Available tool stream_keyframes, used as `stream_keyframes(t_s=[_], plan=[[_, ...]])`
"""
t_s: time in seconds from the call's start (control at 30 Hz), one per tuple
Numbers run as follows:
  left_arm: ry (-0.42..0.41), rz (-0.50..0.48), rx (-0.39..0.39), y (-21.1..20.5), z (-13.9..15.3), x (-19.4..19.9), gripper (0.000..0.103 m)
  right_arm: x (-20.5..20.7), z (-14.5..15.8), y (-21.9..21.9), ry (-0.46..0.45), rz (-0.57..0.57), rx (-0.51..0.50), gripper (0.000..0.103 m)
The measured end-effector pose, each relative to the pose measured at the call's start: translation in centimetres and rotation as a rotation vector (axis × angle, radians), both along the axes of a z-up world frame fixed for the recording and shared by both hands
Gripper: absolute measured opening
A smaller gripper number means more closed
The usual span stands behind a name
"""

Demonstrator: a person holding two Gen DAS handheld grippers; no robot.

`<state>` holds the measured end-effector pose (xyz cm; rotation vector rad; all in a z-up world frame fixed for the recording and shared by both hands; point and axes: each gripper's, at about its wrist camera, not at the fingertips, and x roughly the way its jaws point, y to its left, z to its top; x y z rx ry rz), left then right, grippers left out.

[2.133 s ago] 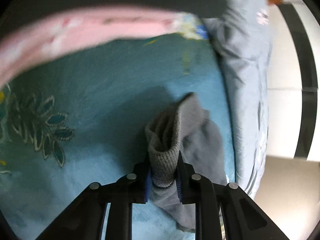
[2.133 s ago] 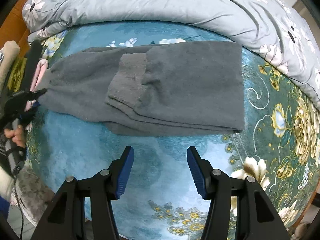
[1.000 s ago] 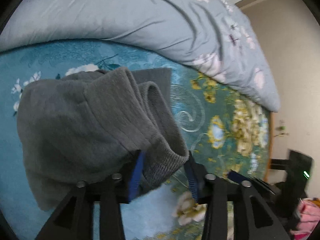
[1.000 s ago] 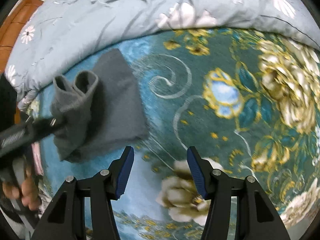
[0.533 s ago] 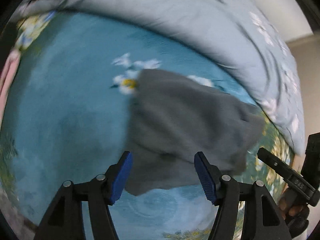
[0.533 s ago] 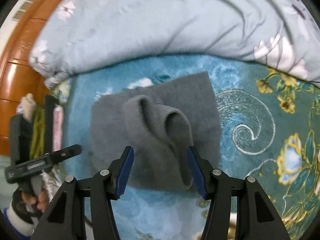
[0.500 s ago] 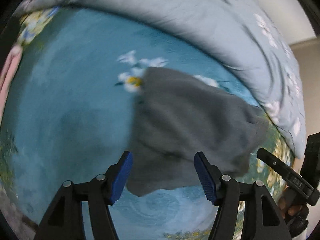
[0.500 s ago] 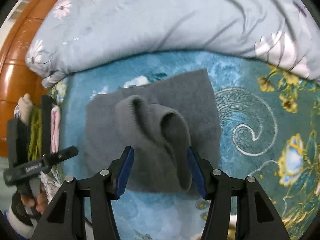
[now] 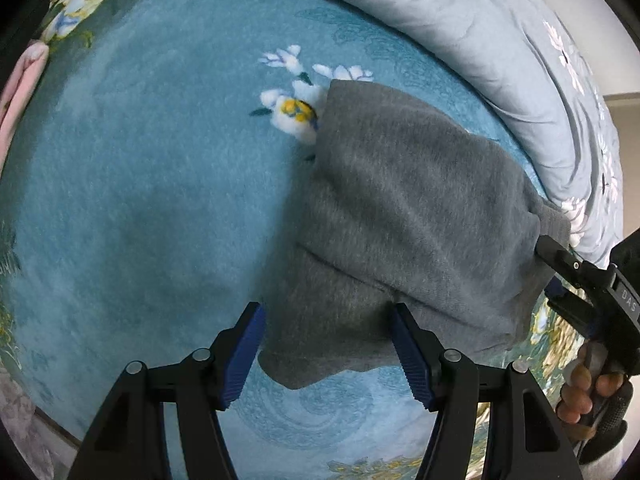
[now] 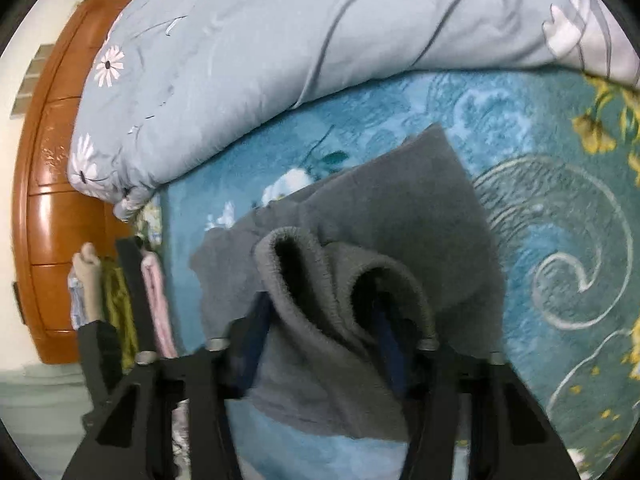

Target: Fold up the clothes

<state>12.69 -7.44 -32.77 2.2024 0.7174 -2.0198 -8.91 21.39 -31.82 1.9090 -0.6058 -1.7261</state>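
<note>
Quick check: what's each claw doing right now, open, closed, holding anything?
Left claw: open, holding nothing, at the gray garment's edge.
Right claw: open, fingers astride the garment's cuffs, not clamped.

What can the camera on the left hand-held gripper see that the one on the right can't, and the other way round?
Only the left view shows the right hand-held gripper from outside, at the far edge of the grey garment, with the person's fingers on its handle.

Only the right view shows the wooden headboard, the garment's two open cuffs bunched between its own open fingers, and folded clothes stacked beside the blanket.

Both show the garment, the teal floral blanket and the pale blue duvet.
</note>
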Motion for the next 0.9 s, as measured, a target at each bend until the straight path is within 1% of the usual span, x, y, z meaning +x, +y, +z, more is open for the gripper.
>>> stream_keyframes(t_s=[0.03, 0.1, 0.2, 0.3, 0.33, 0.43, 0.47, 0.5, 0.57, 0.63, 0.73, 0.77, 0.8, 0.83, 0.9], plan=[[-0.003, 0.004, 0.001, -0.1, -0.1, 0.1, 0.068, 0.2, 0.3, -0.1, -0.004, -0.001, -0.006, 0.026], [-0.008, 0.011, 0.003, -0.2, -0.2, 0.3, 0.068, 0.2, 1.2, 0.0, 0.0, -0.01, -0.029, 0.013], [-0.012, 0.004, 0.021, 0.1, -0.3, 0.6, 0.068, -0.7, 3.4, 1.9, 0.029, -0.079, -0.092, 0.011], [-0.001, 0.0, 0.071, 0.8, -0.4, 0.8, 0.074, -1.9, 5.4, 3.9, 0.072, -0.103, -0.084, 0.011], [-0.001, -0.005, 0.08, 1.2, -0.5, 0.8, 0.076, -2.3, 5.5, 4.2, 0.075, -0.097, -0.074, 0.011], [-0.018, -0.005, 0.113, 2.5, -1.0, 0.8, 0.076, -3.3, 4.1, 5.1, 0.059, -0.105, -0.012, 0.011], [-0.028, 0.002, 0.125, 2.8, -1.2, 0.8, 0.076, -3.4, 3.2, 5.6, 0.037, -0.123, 0.005, 0.011], [-0.025, -0.001, 0.131, 3.0, -1.1, 0.8, 0.076, -3.5, 2.3, 6.1, 0.016, -0.138, 0.022, 0.011], [-0.017, -0.008, 0.141, 3.4, -0.8, 0.8, 0.077, -3.3, 1.1, 6.5, -0.003, -0.135, 0.045, 0.012], [-0.002, -0.012, 0.158, 3.5, -0.2, 0.9, 0.075, -3.0, 0.4, 6.5, -0.011, -0.12, 0.054, 0.014], [0.035, -0.002, 0.196, 2.9, 1.1, 1.0, 0.075, -2.9, 0.5, 6.3, 0.009, -0.101, 0.069, 0.018], [0.052, -0.002, 0.195, 2.5, 1.6, 0.8, 0.075, -2.8, 0.6, 6.3, 0.018, -0.091, 0.076, 0.02], [0.061, -0.005, 0.188, 2.2, 1.9, 0.7, 0.075, -2.8, 0.8, 6.0, 0.041, -0.065, 0.096, 0.026], [0.068, -0.009, 0.175, 2.1, 2.1, 0.7, 0.075, -2.8, 1.0, 5.9, 0.062, -0.042, 0.126, 0.037], [0.071, -0.009, 0.155, 1.5, 2.0, 0.1, 0.075, -2.5, 1.6, 5.6, 0.106, -0.005, 0.188, 0.048]])
